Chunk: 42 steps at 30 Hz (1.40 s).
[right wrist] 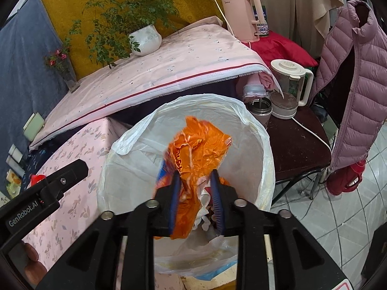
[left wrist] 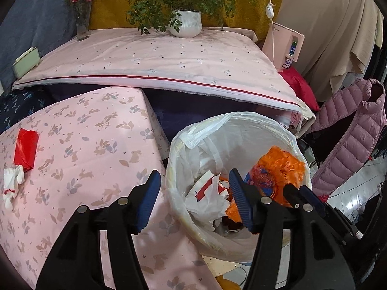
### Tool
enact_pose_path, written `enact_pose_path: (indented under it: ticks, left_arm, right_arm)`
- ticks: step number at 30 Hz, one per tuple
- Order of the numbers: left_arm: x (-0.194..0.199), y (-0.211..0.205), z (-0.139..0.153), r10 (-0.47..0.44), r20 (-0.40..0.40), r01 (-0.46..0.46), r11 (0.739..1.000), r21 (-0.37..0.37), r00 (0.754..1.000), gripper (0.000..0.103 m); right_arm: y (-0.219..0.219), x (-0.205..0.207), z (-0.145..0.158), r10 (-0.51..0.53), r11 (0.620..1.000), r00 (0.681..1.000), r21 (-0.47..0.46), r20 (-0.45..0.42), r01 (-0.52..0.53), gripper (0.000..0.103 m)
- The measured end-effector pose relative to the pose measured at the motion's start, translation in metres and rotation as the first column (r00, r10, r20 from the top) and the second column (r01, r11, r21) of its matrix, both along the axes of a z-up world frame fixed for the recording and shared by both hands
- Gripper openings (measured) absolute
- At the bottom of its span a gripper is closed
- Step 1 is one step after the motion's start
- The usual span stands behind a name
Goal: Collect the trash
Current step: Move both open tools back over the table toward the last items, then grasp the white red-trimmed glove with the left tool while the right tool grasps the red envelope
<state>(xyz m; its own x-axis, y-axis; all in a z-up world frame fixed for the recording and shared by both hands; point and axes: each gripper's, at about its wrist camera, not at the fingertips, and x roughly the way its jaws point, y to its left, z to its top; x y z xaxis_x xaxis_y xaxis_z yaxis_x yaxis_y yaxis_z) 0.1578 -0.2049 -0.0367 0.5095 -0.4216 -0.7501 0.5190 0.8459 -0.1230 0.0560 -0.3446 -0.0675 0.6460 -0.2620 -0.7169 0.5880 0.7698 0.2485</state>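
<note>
The pink rabbit-print tabletop (left wrist: 79,145) fills the lower left of the left wrist view, and at its right edge stands the round trash bin (right wrist: 266,169), lined with a translucent white bag (right wrist: 135,142) folded over the rim. Inside the bin, at the lower centre of the left wrist view, lie crumpled white paper with red print (left wrist: 208,193) and more orange scraps. An orange snack wrapper (right wrist: 196,159) hangs over the bin's mouth in the centre of the right wrist view, between the blue pads of the right claw (right wrist: 196,200); the jaws stand partly apart and whether the pads press on it I cannot tell. The left claw (left wrist: 194,200) is released, with nothing between its pads, over the near rim of the bin. At far left on the tabletop lie a red wrapper (left wrist: 25,149) and, just below it, a crumpled white tissue (left wrist: 13,186).
</note>
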Motion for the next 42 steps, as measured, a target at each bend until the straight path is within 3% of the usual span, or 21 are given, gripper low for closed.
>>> enact_pose_path:
  ticks: [25, 42]
  left_arm:
    - [0.013, 0.093, 0.005, 0.16, 0.018, -0.16, 0.987, 0.001, 0.987, 0.056]
    - [0.041, 0.208, -0.009, 0.373, -0.017, -0.372, 0.928, 0.021, 0.928, 0.056]
  right_arm:
    - [0.082, 0.028, 0.025, 0.147, 0.988, 0.989, -0.056, 0.0, -0.147, 0.04]
    - [0.178, 0.066, 0.026, 0.311, 0.946, 0.95, -0.08, -0.039, -0.313, 0.04]
